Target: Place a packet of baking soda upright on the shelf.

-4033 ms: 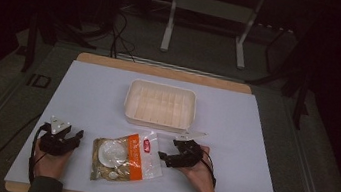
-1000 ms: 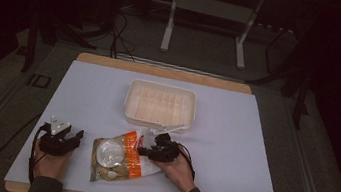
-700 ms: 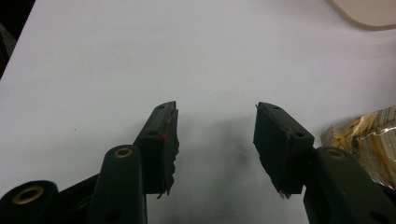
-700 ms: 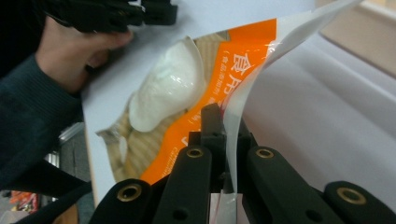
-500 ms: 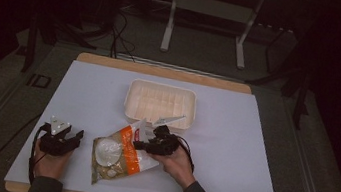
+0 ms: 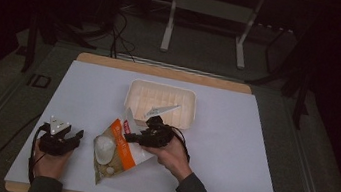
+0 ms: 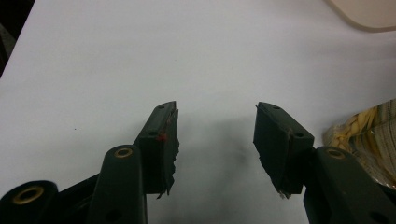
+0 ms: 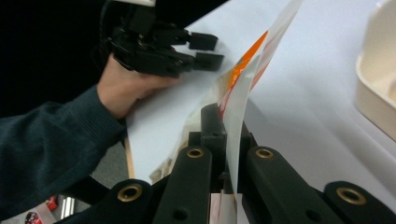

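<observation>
Snack bag [image 6: 117, 154] sits at lower centre of the high view, its top edge pinched in the right gripper [image 6: 128, 137]. Left gripper [image 6: 77, 136], lower left, gapes wide and empty. Thin film might slip or tear, spilling contents short of the tray [image 6: 188, 98].

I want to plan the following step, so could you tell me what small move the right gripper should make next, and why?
Probably keep lifting the bag toward the tray: the right gripper has its jaws shut on the bag's top edge, its lower end looks to rest on the table, and the left gripper sits open beside it.
</observation>
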The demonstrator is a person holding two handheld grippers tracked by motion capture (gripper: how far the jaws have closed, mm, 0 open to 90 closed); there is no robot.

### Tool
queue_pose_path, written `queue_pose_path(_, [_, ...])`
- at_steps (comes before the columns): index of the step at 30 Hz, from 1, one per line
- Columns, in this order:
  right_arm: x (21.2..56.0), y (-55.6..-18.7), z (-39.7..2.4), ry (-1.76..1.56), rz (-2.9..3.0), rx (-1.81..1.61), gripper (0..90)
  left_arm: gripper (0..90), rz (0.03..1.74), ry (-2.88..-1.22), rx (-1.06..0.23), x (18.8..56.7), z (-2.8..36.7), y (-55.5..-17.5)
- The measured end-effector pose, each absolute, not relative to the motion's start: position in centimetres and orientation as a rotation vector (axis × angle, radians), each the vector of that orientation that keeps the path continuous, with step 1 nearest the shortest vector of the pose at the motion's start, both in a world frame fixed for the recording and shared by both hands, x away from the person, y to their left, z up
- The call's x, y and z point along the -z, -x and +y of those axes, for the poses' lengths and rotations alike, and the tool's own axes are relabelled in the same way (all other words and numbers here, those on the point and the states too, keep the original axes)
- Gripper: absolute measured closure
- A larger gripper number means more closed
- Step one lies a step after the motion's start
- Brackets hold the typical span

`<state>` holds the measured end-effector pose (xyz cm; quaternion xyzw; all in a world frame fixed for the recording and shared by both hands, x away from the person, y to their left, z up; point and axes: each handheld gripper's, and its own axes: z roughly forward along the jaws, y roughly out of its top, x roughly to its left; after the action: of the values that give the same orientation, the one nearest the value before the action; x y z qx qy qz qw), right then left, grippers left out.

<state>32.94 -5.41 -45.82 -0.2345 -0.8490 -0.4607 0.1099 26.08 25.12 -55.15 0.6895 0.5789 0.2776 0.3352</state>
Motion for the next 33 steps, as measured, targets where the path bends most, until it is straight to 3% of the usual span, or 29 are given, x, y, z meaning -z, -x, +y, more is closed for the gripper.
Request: queue_pose_path(33, [41.5, -33.8, -6.3, 0.703, -2.373, 1.579, 90.0, 49.4, 1.515, -1.790, -0.722, 55.1, 25.2, -26.0])
